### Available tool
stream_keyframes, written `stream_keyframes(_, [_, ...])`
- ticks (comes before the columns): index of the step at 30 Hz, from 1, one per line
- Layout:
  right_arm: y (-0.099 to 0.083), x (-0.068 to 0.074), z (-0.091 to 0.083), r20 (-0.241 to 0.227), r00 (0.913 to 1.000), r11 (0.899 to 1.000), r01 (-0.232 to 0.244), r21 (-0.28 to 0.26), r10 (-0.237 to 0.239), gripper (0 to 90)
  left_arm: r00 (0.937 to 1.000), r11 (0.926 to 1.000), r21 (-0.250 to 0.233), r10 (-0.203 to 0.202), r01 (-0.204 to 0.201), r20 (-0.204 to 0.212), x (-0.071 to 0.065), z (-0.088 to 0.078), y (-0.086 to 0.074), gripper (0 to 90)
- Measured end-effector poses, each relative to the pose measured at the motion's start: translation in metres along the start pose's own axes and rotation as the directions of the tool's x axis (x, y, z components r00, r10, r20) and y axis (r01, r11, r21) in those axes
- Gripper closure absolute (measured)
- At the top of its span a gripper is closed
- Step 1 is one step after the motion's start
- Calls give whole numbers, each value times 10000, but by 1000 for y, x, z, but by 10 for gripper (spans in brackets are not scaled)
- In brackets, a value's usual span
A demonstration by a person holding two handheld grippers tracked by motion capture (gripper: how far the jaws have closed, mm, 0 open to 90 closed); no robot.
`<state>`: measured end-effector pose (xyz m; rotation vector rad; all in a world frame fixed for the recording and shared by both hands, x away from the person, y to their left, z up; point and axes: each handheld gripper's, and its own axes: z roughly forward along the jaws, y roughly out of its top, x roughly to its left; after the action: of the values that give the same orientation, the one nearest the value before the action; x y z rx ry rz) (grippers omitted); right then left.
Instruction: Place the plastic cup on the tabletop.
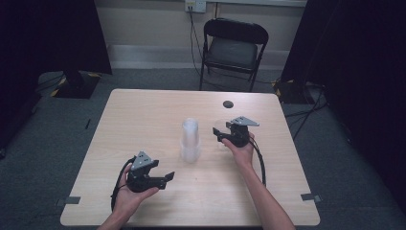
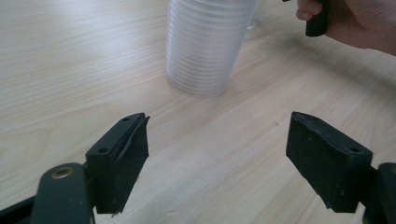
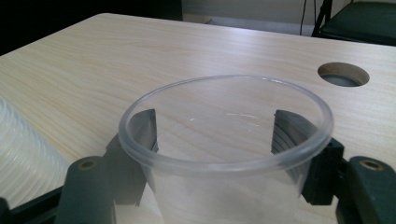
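the right gripper (image 3: 215, 140) clasps a clear plastic cup (image 3: 226, 154) by its sides, just right of the stack of cups (image 1: 190, 139) mid-table. the left gripper (image 2: 217, 158) stands spread, holding nothing. no readable writing on the cups.

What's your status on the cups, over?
Right tongs shut on single clear plastic cup. Left tongs open, empty. Stack of clear plastic cups upright mid-table. Nothing in the way.

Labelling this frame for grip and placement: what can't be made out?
- Single cup: base cut off by the right gripper view's bottom edge; whether it stands on the table is unclear.
- Stack of cups: top cut off in the left gripper view; count unreadable.
- Right gripper: cup barely discernible in the high view.
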<state>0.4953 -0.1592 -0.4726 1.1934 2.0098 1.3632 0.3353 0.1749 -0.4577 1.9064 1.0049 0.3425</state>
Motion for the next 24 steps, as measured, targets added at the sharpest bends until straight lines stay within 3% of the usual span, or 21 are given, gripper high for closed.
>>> stream_keyframes(24, [-13, 4, -20, 221, 9988, 9989, 423, 214, -427, 304, 9999, 9999, 20, -135, 135, 44, 2, 1, -1, 218])
